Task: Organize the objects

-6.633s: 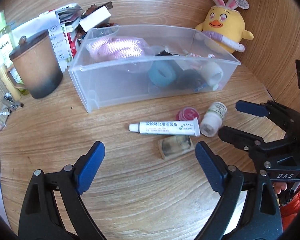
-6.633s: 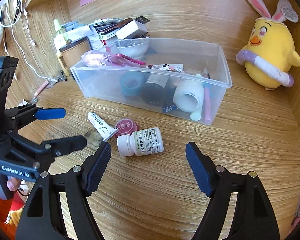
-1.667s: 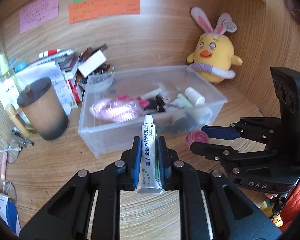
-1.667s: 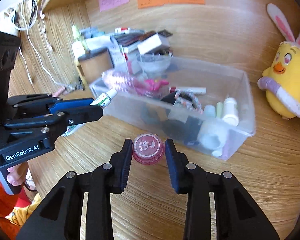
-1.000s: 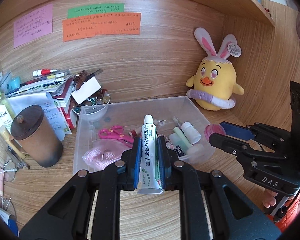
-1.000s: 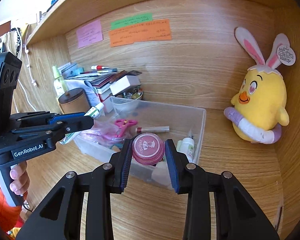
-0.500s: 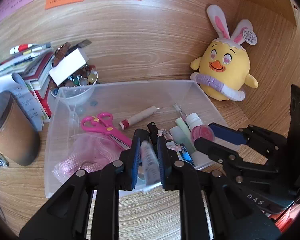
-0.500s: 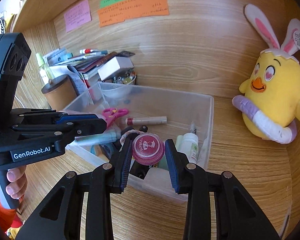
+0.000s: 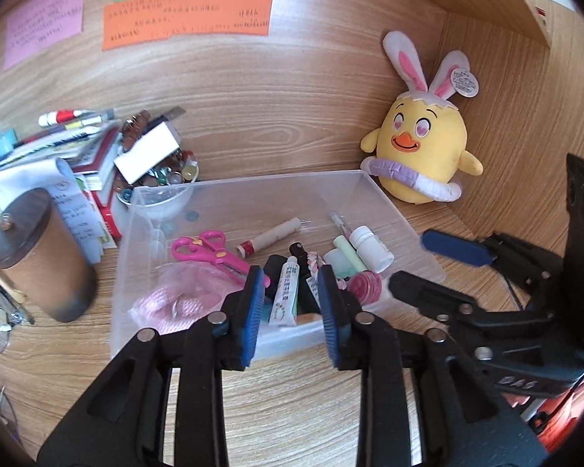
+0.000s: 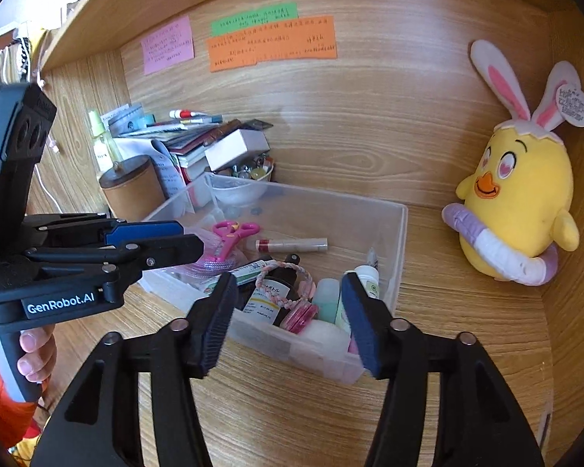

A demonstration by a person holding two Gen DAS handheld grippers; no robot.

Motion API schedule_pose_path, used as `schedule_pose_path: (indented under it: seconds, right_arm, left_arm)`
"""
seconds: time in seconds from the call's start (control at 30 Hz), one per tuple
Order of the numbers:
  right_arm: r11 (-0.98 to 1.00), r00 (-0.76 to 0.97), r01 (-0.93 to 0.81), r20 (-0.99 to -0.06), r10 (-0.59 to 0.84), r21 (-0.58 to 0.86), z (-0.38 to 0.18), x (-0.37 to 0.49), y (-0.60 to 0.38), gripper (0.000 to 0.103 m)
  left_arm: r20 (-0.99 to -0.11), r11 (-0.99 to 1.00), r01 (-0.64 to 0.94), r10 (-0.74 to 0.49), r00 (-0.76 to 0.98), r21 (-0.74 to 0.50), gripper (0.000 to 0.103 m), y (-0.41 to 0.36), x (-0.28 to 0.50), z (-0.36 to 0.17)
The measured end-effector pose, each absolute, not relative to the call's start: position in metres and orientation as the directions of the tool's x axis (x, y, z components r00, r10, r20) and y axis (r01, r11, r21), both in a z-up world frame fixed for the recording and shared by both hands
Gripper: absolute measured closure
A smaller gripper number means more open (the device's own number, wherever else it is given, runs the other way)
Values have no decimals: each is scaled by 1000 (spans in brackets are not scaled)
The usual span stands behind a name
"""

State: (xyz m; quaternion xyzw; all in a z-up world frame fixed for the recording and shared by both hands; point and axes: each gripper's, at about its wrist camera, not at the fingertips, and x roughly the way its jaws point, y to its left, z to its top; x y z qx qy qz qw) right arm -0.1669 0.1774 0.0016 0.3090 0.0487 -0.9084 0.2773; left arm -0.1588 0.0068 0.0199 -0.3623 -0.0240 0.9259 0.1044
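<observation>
We judge the ointment tube (image 9: 286, 295) to be light and soft-walled — it will dent under a hard squeeze, so the place to take hold is across the flat middle of its body, not the crimped tail or the small cap. It is white with green print, cap pointing away from us, lying tilted on the other things inside the clear plastic bin (image 9: 393, 210) on the desk (image 9: 276, 404). The left hand-held gripper (image 9: 290, 311) has just been opening; its blue pads stand apart on either side of the tube and do not press on it, so we read the tube as released.

The pink round tin (image 10: 300, 316) looks rigid, light and smooth-sided — likely to slip or roll, so opposite points of its rim suit best. It is a flat disc with a ribbed pink edge, resting tilted on edge in the near part of the bin, just beside a braided pink cord (image 10: 288, 272) and a dark bottle (image 10: 270, 299). The right hand-held gripper (image 10: 288, 321) has also just been opening; its jaws stand wide, well clear of the tin, gripping nothing
</observation>
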Motion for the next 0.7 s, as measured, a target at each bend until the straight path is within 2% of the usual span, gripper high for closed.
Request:
schedule_pose_path:
  seconds: [0.1, 0.17, 0.2, 0.37, 0.47, 0.7]
  right_arm:
    - [-843, -675, 532, -562, -478, 79, 9, -153, 183, 33]
    - [-845, -684, 529, -549, -481, 81, 13, -147, 186, 25]
    - [-846, -689, 527, -542, -481, 82, 14, -144, 188, 21]
    - [-856, -711, 512, -524, -468, 70, 15, -132, 193, 20]
    - [-865, -723, 498, -525, -449, 55, 12, -126, 194, 18]
    - [-871, -719, 487, -537, -440, 61, -2, -113, 200, 14]
  left_arm:
    - [-645, -981, -164, 190, -740, -101, 60, 5, -146, 20]
    - [-628, -986, -148, 161, -762, -74, 43, 4, -135, 19]
    - [-621, -988, -141, 148, -770, -61, 40, 4, -131, 19]
    - [-616, -991, -123, 130, -777, -55, 13, 0, -113, 14]
    - [-608, -994, -98, 110, -786, -53, 9, -4, -104, 11]
    - [-612, -995, -78, 95, -785, -55, 7, -9, -91, -2]
